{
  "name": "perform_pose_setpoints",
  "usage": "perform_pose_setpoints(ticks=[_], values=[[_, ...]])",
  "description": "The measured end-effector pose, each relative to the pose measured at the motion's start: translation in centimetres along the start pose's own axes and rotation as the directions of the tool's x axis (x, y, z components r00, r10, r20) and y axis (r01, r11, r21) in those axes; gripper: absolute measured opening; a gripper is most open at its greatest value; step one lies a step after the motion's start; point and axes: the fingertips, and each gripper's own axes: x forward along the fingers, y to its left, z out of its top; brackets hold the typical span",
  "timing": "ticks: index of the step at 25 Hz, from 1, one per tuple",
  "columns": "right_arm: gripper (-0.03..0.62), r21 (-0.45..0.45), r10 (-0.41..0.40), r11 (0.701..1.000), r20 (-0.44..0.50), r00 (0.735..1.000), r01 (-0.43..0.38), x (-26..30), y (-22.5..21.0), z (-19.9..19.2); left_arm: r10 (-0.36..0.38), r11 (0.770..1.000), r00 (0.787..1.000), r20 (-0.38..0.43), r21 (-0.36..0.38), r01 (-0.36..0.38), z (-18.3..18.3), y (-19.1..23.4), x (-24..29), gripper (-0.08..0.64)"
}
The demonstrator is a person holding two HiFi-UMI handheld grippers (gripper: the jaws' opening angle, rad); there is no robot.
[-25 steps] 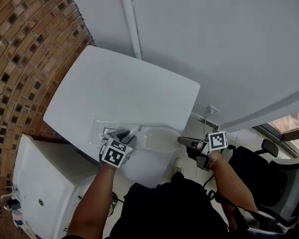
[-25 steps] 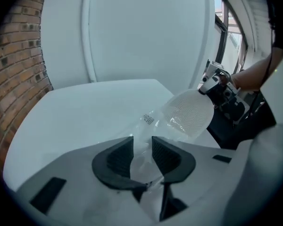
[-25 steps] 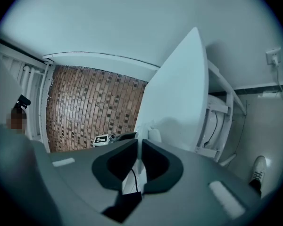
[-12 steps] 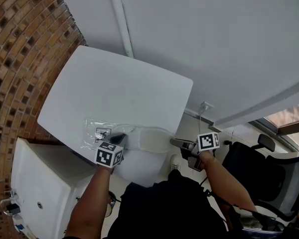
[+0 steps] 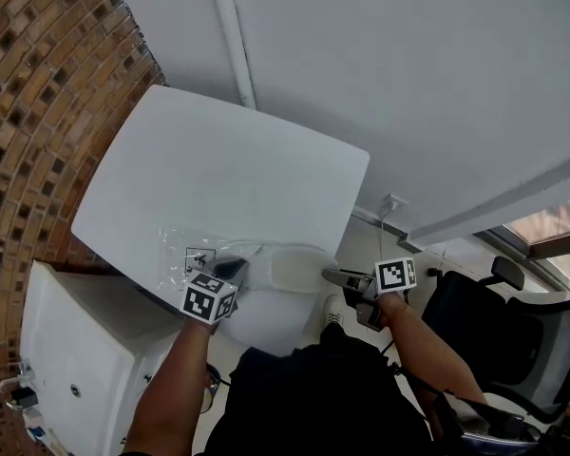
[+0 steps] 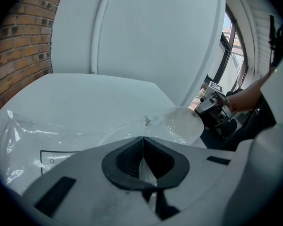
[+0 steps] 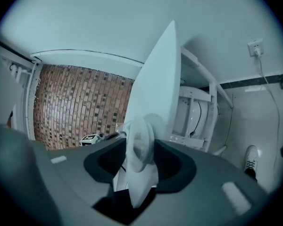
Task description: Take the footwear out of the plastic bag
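Observation:
A clear plastic bag (image 5: 182, 253) lies at the near edge of the white table (image 5: 228, 169), with a white slipper (image 5: 294, 268) in its right part. My left gripper (image 5: 232, 270) is shut on a fold of the bag film (image 6: 61, 135); in the left gripper view the jaws (image 6: 142, 147) meet on thin plastic and the slipper (image 6: 179, 126) lies beyond. My right gripper (image 5: 334, 276) is at the slipper's right end, off the table's edge. Its jaws are opening, with the slipper's end (image 7: 141, 182) standing between them in the right gripper (image 7: 140, 147) view.
A brick wall (image 5: 28, 84) borders the table on the left. A white cabinet (image 5: 85, 350) stands below the table's near left corner. A black office chair (image 5: 513, 321) is at the right. A white shoe (image 5: 337, 313) rests on the floor under the table edge.
The left gripper has closed on the bag film. The right gripper has moved left to the slipper's end and its jaws have spread apart.

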Motion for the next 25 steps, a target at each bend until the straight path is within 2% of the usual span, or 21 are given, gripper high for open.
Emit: perform_pose_setpoints(ticks=[2,3,6,9,13,18,25], values=[[0.154,0.000,-0.001,1.000,-0.006,1.000,0.001,-0.2,0.0,-0.2,-0.011,1.000,1.000,0.002,-0.004,0.011,0.0,-0.2,0.1,0.011],[0.111,-0.001,-0.001,1.000,-0.011,1.000,0.001,-0.3,-0.1,-0.4,-0.013,1.000,1.000,0.003,-0.006,0.013,0.0,-0.2,0.1,0.011],[0.080,0.017,0.029,0.999,-0.010,1.000,-0.029,-0.6,0.1,-0.7,-0.001,1.000,1.000,0.004,0.003,0.001,0.0,-0.1,0.1,0.011],[0.065,0.063,0.111,0.992,0.035,0.993,-0.113,-1.4,1.4,0.0,0.033,0.999,0.999,0.011,0.019,-0.034,0.4,0.3,-0.2,0.011],[0.054,0.045,0.257,0.964,0.090,0.962,-0.261,-3.2,4.2,1.6,0.078,0.997,0.997,0.010,0.016,-0.078,0.7,1.3,-0.4,0.011],[0.052,0.001,0.297,0.954,0.139,0.945,-0.301,-6.5,5.7,3.7,0.142,0.989,0.990,-0.009,-0.036,-0.143,0.6,2.6,-0.1,0.011],[0.052,-0.062,0.309,0.951,0.239,0.920,-0.303,-10.7,7.5,5.3,0.203,0.966,0.979,-0.005,-0.164,-0.202,1.5,4.4,0.4,0.011]])
